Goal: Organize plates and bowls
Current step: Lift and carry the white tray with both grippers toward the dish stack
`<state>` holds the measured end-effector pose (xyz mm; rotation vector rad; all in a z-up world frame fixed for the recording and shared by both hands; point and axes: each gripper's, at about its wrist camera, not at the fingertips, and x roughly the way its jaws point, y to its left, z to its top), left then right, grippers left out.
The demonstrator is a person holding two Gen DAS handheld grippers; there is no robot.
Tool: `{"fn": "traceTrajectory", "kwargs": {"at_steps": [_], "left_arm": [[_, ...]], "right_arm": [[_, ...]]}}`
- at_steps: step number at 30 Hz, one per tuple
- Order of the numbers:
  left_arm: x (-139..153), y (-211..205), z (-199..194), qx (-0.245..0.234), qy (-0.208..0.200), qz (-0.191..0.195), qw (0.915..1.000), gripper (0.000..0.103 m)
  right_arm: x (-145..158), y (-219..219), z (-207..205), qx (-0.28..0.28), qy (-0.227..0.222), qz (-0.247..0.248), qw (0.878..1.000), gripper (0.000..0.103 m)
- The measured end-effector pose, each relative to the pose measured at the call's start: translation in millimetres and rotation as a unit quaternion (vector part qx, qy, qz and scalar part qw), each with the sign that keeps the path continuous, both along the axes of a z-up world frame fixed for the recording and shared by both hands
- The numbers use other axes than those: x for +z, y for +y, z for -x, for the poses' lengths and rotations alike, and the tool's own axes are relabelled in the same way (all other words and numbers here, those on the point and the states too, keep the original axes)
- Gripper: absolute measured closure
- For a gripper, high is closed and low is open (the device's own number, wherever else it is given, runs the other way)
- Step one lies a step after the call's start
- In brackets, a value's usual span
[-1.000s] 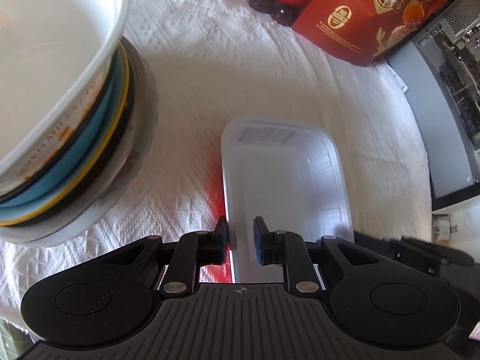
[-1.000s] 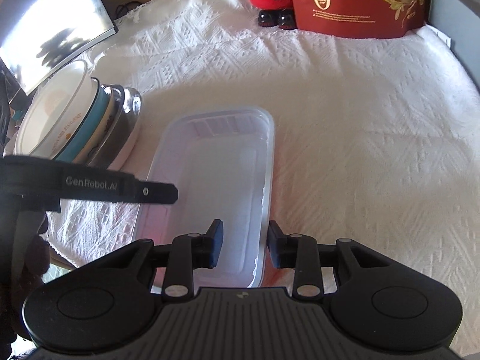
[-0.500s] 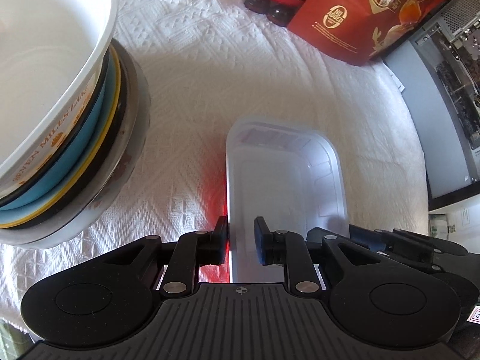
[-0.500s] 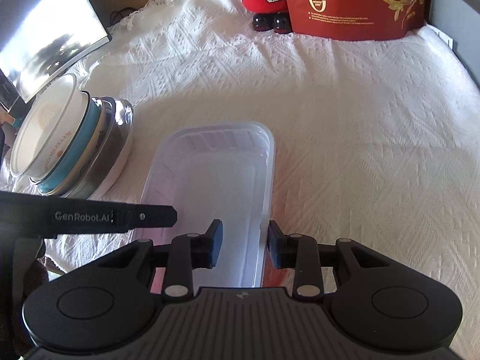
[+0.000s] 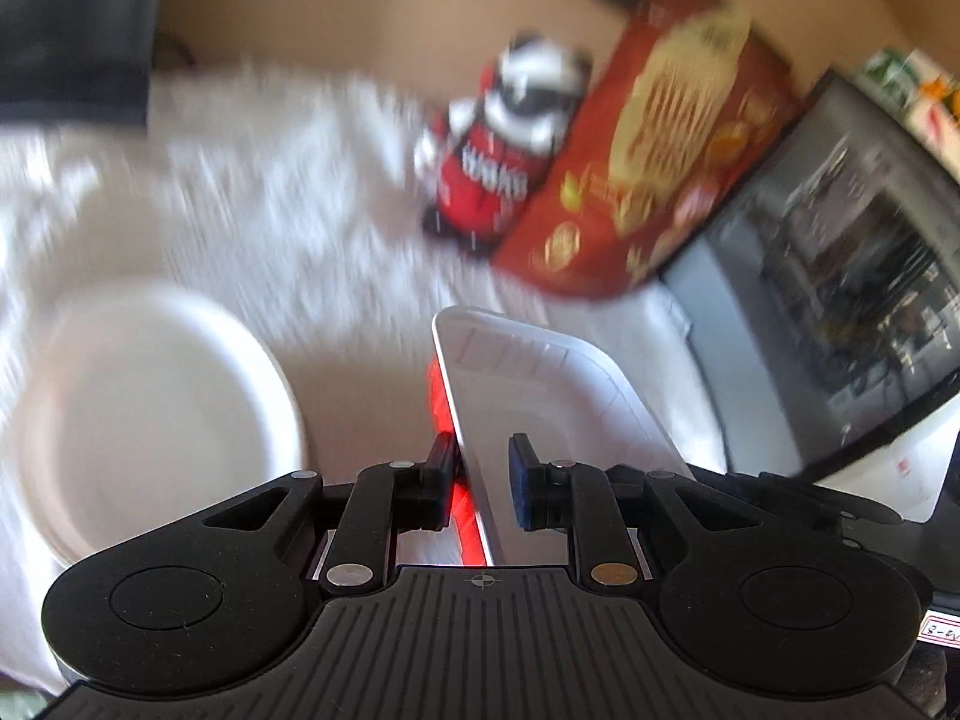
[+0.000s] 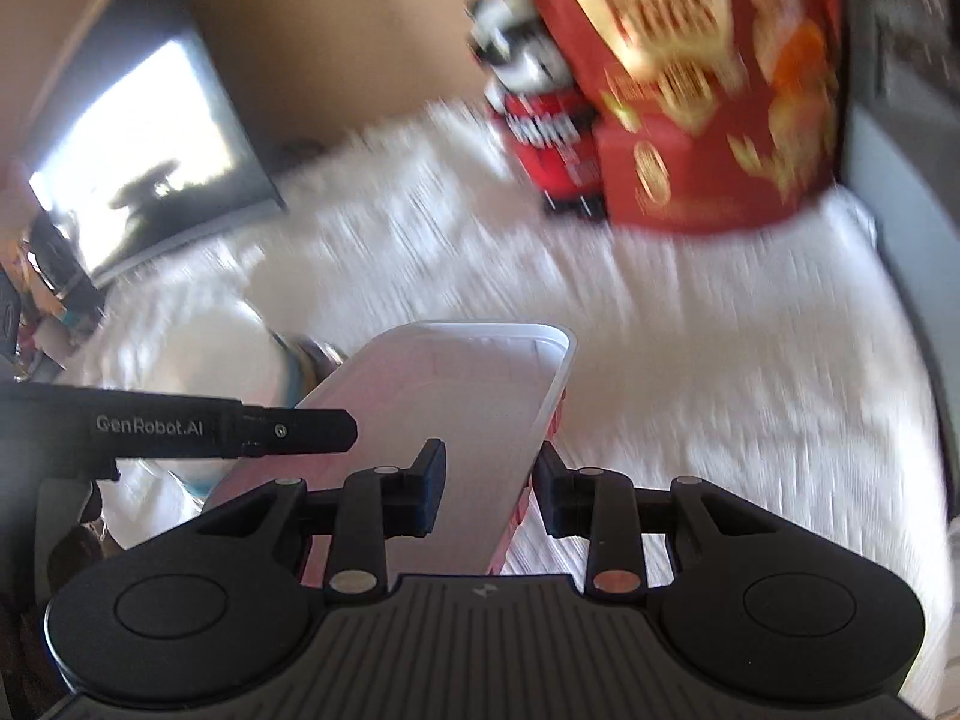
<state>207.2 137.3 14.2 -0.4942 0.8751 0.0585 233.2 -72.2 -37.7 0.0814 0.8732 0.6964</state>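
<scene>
Left tongs [image 5: 480,468] and right tongs [image 6: 489,480] each grip a rim of the clear tub [image 6: 444,420], lifted beside stacked bowls [image 5: 156,420], red snack bag [image 6: 714,90] beyond.

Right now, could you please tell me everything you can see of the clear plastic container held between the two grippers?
The clear plastic container is a translucent, rectangular tub with rounded corners, a flat rim and ribbed end wall, apparently empty. It appears lifted and tilted above the white tablecloth. The left gripper straddles its left rim and the right gripper its right rim. A red tint shows along its underside.
</scene>
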Motion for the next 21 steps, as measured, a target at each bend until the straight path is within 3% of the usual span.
{"fn": "traceTrajectory", "kwargs": {"at_steps": [6,10,13,17,21], "left_arm": [[44.9,59.1,19.0,0.013,-0.030,-0.027,0.9991,0.083],[53.6,102.7,39.4,0.037,-0.028,-0.032,0.9984,0.083],[43.1,125.2,51.9,0.060,-0.007,-0.035,0.9975,0.083],[20.0,140.6,58.9,0.074,0.019,-0.033,0.9965,0.083],[3.3,147.1,65.4,0.071,0.035,-0.031,0.9964,0.083]], "right_arm": [[57.6,53.5,7.6,0.037,-0.070,-0.026,0.996,0.071],[76.2,100.3,14.9,0.072,-0.090,-0.045,0.992,0.071],[75.0,136.8,19.4,0.100,-0.088,-0.044,0.990,0.071],[54.7,175.9,31.3,0.126,-0.081,-0.009,0.989,0.071],[29.9,193.3,35.0,0.137,-0.046,0.018,0.989,0.071]]}}
